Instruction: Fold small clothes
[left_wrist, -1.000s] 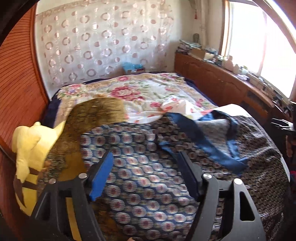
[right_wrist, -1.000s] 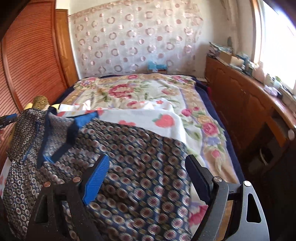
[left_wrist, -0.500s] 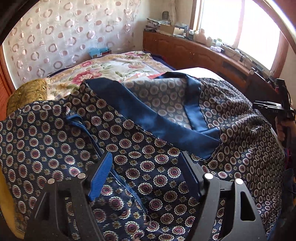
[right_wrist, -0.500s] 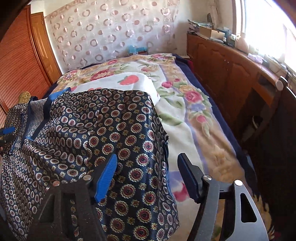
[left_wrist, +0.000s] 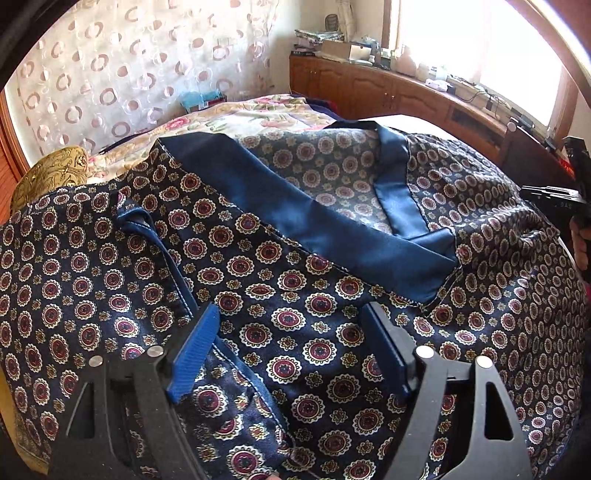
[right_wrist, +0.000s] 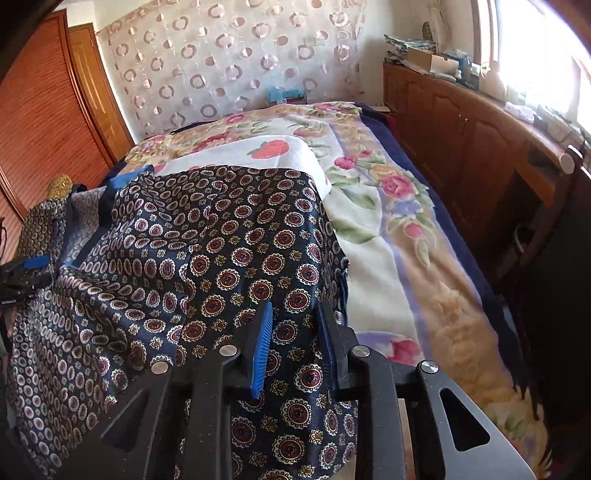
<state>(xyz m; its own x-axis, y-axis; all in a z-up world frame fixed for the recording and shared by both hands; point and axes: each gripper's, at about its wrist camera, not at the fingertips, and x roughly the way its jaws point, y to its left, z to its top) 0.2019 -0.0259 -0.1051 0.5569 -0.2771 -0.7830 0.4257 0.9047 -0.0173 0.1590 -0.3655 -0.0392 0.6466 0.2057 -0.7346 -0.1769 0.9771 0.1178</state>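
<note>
A navy satin top with red-and-cream medallions and a plain blue collar band lies spread on the bed. My left gripper hovers low over its front; its jaws stand wide and are opening, with cloth under them and nothing pinched. In the right wrist view the same top reaches my right gripper, whose jaws are closing around the top's right edge. Flat cloth still shows in the narrow gap. The right gripper and a hand show at the left view's right edge, the left gripper at the right view's left edge.
The bed carries a floral blanket and a white cloth with a strawberry print. A gold cushion lies at the far left. A wooden cabinet runs along the right under the window, and a slatted wardrobe stands left.
The left gripper has swung in and sunk close over the top, which now fills its view. The right gripper dropped to the top's right edge and its jaws narrowed sharply.
</note>
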